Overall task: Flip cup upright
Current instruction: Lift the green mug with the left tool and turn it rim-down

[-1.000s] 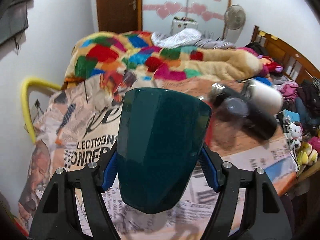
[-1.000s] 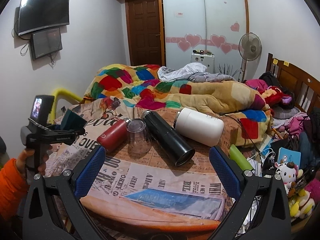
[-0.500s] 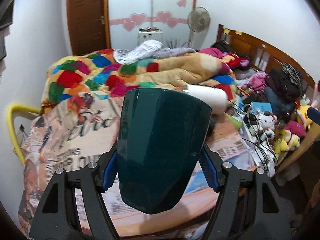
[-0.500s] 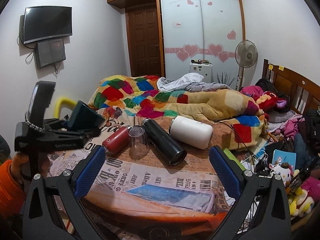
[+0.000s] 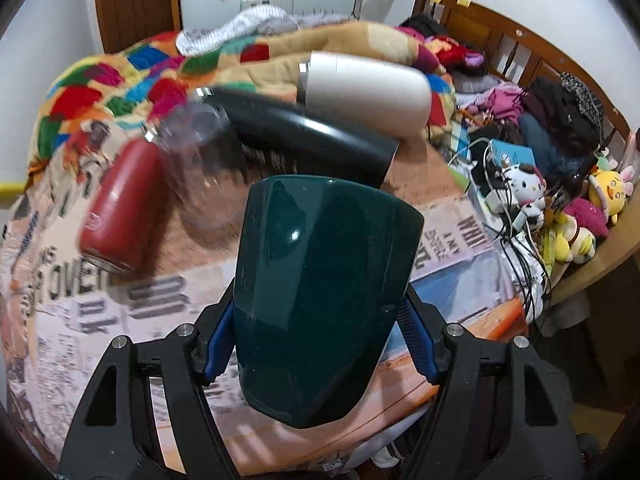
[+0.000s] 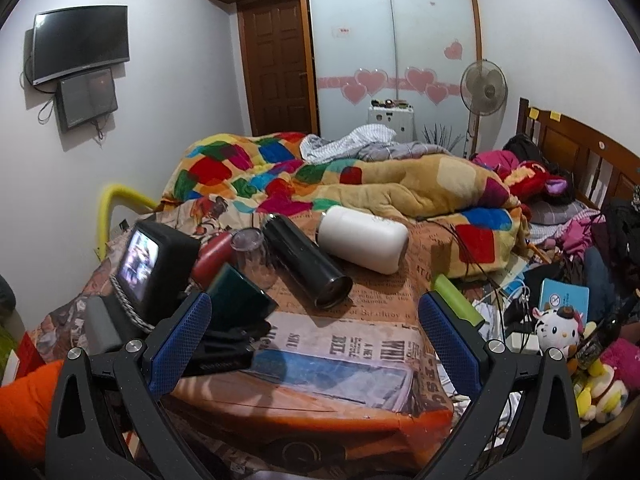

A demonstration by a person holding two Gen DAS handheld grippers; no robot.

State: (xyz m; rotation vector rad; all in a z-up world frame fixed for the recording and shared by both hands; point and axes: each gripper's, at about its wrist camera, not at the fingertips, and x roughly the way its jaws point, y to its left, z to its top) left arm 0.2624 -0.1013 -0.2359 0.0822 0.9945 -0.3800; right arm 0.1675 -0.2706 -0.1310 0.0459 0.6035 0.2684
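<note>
My left gripper [image 5: 316, 336] is shut on a dark green cup [image 5: 320, 288] and holds it in the air above the newspaper-covered table [image 5: 460, 240]. The cup's closed end points away from the camera. In the right wrist view the same cup [image 6: 236, 300] shows at the left, tilted, held in the left gripper [image 6: 224, 336] over the table's left part. My right gripper [image 6: 316, 340] is open and empty, back from the table's front edge [image 6: 320, 408].
On the table lie a red bottle [image 5: 124, 208], a clear upside-down glass [image 5: 200, 168], a black flask [image 5: 312, 136] and a white flask [image 5: 364, 88]. A bed with a patchwork quilt [image 6: 280, 172] is behind. Toys and cables [image 6: 560, 328] crowd the right.
The left gripper has swung with the green cup toward the middle of the table and closer to the bottles. The right gripper has stayed open and drawn slightly back.
</note>
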